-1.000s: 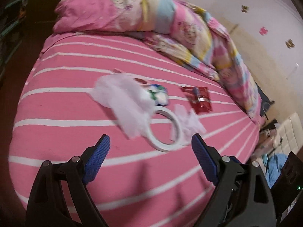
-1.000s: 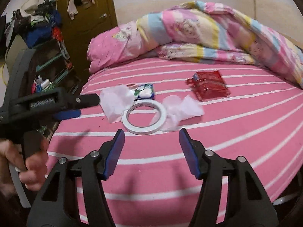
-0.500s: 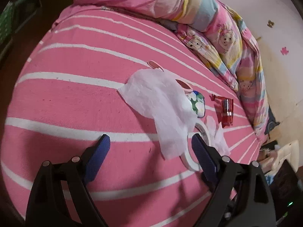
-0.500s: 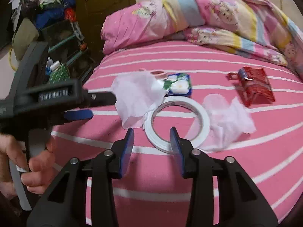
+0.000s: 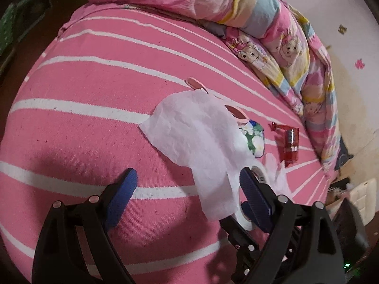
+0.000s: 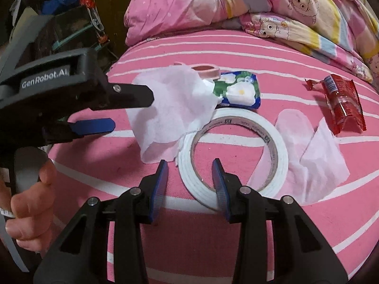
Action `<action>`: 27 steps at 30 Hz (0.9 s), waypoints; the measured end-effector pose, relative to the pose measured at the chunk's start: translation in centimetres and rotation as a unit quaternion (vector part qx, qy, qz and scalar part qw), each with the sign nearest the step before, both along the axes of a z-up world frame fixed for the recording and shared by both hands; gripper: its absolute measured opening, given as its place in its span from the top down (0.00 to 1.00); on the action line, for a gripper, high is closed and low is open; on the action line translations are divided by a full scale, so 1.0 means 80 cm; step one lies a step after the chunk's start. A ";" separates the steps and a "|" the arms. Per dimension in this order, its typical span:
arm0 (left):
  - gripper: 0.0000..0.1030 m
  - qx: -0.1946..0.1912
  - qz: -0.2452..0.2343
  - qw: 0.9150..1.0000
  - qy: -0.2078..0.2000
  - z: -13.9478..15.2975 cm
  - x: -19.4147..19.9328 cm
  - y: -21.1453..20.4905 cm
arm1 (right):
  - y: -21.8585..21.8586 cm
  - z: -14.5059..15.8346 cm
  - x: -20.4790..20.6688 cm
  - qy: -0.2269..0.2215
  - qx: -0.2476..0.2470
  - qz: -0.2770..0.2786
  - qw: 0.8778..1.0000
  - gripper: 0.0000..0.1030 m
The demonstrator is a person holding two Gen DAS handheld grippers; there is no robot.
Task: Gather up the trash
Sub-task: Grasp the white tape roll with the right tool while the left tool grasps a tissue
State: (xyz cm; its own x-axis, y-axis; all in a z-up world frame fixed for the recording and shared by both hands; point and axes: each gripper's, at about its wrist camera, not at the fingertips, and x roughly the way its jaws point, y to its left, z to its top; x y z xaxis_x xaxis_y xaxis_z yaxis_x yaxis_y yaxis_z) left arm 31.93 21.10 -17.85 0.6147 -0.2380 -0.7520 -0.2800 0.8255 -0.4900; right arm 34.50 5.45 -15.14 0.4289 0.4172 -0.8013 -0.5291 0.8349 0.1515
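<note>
Pink with thin white stripes, the bed (image 6: 236,232) carries a small scatter of rubbish near its middle. A crumpled white tissue (image 6: 170,108) lies at the left of the group, its lower edge draped over the rim of a roll of white tape (image 6: 279,151) that lies flat on the sheet. Beyond the tissue sits a green and blue wet-wipe pack (image 6: 239,90) with white flowers printed on it, and a small pink ring (image 6: 206,69) peeks out just behind. A second, flatter tissue (image 6: 315,163) lies against the right side of the tape roll, and a red wrapper (image 6: 343,101) lies apart from it further right. A bunched cartoon-print quilt (image 6: 296,7) is heaped at the far end of the bed.

The right gripper (image 6: 190,184) hangs low over the near rim of the tape roll; its jaws have just been closing and now stand at a narrow gap, with the rim of the roll showing between the blue pads but not pinched. The left gripper (image 5: 187,184) is spread wide and holds nothing, with the lower edge of the crumpled tissue reaching between its fingers. In the right wrist view a hand (image 6: 26,203) grips its handle at the left edge.
</note>
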 end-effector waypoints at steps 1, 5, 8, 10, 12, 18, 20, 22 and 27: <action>0.17 0.009 -0.002 1.000 -0.001 0.000 0.001 -0.003 | 0.002 -0.001 -0.001 -0.003 -0.005 0.001 1.000 0.61; 0.18 0.039 -0.002 0.999 -0.007 0.001 0.004 -0.012 | 0.004 -0.004 -0.002 -0.010 -0.012 0.003 1.000 0.61; 0.35 0.037 -0.012 0.999 -0.014 0.002 0.008 -0.016 | 0.005 -0.005 -0.004 -0.017 -0.018 0.006 1.000 0.64; 0.45 0.031 -0.019 0.999 -0.015 0.000 0.009 -0.019 | 0.004 -0.004 -0.005 -0.020 -0.021 0.008 1.000 0.68; 0.65 0.013 -0.030 0.999 -0.013 -0.003 0.012 -0.023 | 0.002 -0.003 -0.005 -0.021 -0.023 0.011 0.999 0.72; 0.96 -0.028 -0.037 0.999 -0.002 -0.010 0.011 -0.024 | 0.001 0.004 -0.010 -0.035 -0.030 0.015 0.999 0.85; 0.96 -0.034 -0.032 0.999 -0.005 -0.007 0.009 -0.022 | -0.001 0.007 -0.011 -0.037 -0.024 0.011 0.999 0.85; 0.96 -0.037 -0.026 0.999 -0.009 -0.002 0.005 -0.019 | -0.006 0.017 -0.012 -0.044 -0.013 0.005 0.999 0.85; 0.96 -0.053 -0.012 0.998 -0.030 0.019 -0.003 -0.015 | -0.022 0.042 -0.016 -0.056 0.044 -0.007 0.997 0.85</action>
State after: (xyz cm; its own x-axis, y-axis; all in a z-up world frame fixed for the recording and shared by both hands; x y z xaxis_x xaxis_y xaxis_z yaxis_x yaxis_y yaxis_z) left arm 31.68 19.93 -16.35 0.6504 -0.3300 -0.6842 -0.2280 0.7743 -0.5903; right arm 33.21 3.67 -11.78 0.5188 0.4769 -0.7095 -0.5358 0.8281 0.1649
